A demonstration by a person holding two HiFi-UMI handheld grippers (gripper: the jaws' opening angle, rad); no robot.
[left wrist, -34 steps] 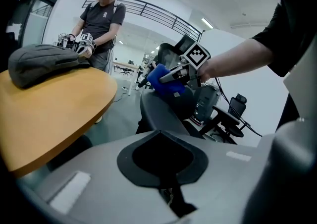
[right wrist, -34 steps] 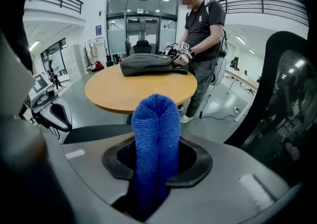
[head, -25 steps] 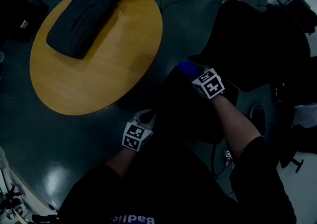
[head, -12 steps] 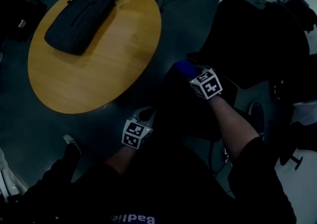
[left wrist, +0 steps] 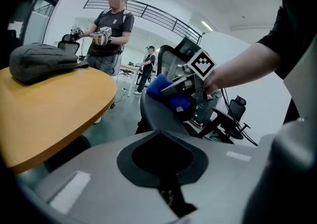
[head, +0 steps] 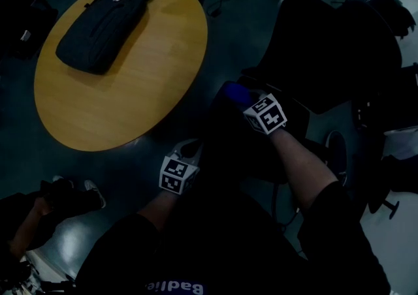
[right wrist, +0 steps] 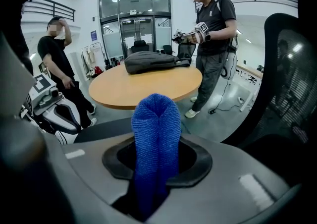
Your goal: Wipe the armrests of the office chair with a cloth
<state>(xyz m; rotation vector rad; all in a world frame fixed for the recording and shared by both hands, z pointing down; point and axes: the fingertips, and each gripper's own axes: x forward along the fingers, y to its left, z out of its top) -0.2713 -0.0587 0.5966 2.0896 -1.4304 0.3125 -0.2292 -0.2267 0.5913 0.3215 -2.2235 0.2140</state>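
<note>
My right gripper (head: 243, 99) is shut on a blue knitted cloth (head: 234, 91), which sticks out past its jaws (right wrist: 156, 134). It holds the cloth down on the black office chair's (head: 326, 46) dark curved armrest (left wrist: 150, 114), seen from the left gripper view with the cloth (left wrist: 166, 91) under the right gripper (left wrist: 185, 86). My left gripper (head: 191, 152) is lower left of it, apart from the chair, jaws shut with nothing between them (left wrist: 163, 168). The right gripper view catches the left gripper (right wrist: 52, 109) at its left edge. In the head view the armrest is too dark to make out.
A round wooden table (head: 130, 85) stands at the left with a black bag (head: 101, 16) on it. One person holding grippers (right wrist: 213, 25) stands behind the table, another in black (right wrist: 59, 59) is at the left. Someone crouches on the floor (head: 39, 215). Further chairs stand beyond (left wrist: 237, 106).
My right gripper has slid the cloth a little to the left along the chair. The left gripper has stayed put. A person has come into view at the lower left floor.
</note>
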